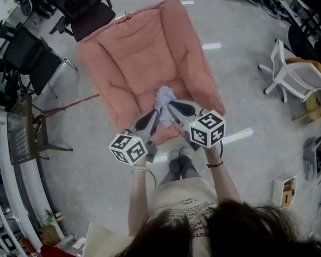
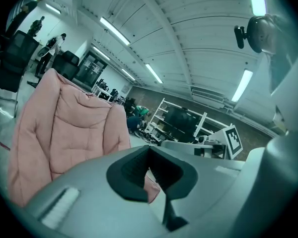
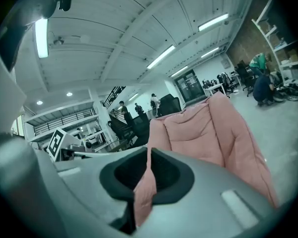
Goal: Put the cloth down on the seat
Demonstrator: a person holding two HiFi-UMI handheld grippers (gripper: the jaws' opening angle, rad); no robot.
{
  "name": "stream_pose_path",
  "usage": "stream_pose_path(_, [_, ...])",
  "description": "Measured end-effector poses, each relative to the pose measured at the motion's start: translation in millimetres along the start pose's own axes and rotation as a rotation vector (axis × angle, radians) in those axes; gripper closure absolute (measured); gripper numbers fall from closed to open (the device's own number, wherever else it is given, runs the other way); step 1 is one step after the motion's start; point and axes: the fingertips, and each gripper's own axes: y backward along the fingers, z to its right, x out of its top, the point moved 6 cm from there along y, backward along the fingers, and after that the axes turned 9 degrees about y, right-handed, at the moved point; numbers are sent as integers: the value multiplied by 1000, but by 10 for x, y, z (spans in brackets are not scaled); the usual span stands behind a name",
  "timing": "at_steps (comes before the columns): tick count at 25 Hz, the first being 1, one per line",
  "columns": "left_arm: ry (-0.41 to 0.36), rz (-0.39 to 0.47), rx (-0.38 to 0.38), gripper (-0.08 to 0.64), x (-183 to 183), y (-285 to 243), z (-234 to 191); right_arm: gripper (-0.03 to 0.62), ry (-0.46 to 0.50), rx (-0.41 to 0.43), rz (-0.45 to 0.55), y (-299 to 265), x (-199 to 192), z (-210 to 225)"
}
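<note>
Left gripper (image 1: 155, 114) and right gripper (image 1: 170, 106): jaws nearly closed. Crumpled cloth (image 1: 165, 97) sits at both tips above the pink padded seat (image 1: 139, 58); grip unconfirmed. Remaining: lay cloth flat, withdraw.

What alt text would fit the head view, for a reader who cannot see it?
Seen from above, a person holds the left gripper and the right gripper over a pink padded seat, their fingers pointing at a crumpled pale cloth on its near end. Grey floor and office chairs surround the seat.
</note>
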Motion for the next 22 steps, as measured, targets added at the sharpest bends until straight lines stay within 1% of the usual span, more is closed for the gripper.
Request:
stream_pose_path(6, [-27, 5, -26, 563, 105, 20, 78, 589, 25, 0, 24, 59, 131, -82])
stream_pose_path(15, [-82, 13, -72, 563, 240, 0, 191, 591, 82, 12, 40, 44, 274, -191])
stream_pose_path(22, [-99, 21, -81, 563, 270, 26, 210, 591, 107, 21, 50, 57, 311, -225])
